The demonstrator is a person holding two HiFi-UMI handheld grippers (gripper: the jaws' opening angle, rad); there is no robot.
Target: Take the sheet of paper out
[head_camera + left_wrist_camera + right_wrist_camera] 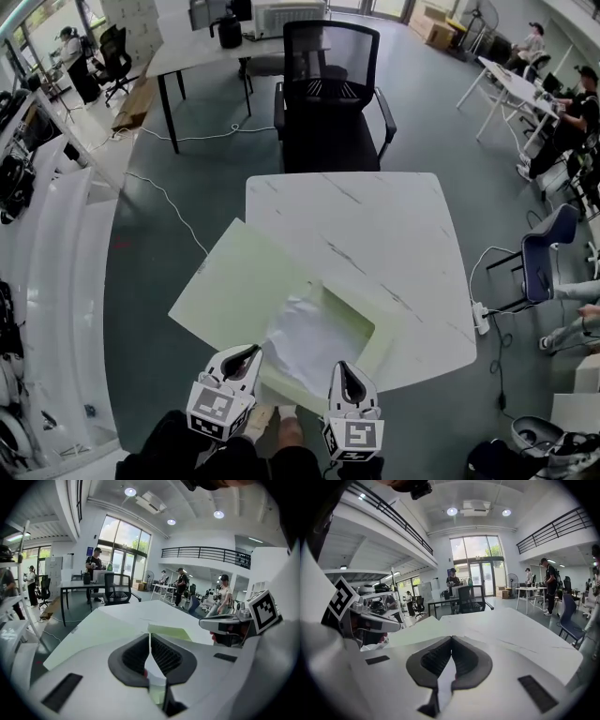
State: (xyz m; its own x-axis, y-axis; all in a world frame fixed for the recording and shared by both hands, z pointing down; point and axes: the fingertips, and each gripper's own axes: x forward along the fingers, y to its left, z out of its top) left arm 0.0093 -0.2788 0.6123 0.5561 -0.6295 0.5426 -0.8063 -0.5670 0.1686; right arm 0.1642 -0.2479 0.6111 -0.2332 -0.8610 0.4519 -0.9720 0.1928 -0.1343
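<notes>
Head view: the paper (305, 339) lies in the open folder (239, 281) on the counter (394, 234), just ahead of and between the left hand-held gripper (246, 354) and the right hand-held gripper (345, 370). Its long axis runs away from them (neither is clearly nearer).
Left gripper view: jaws closed, tips meeting, folder ahead.
Right gripper view: jaws closed, nothing evidently pinched.

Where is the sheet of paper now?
In the head view the sheet of paper lies inside the open pale green box at the table's near edge, just ahead of the left gripper and right gripper.
</notes>
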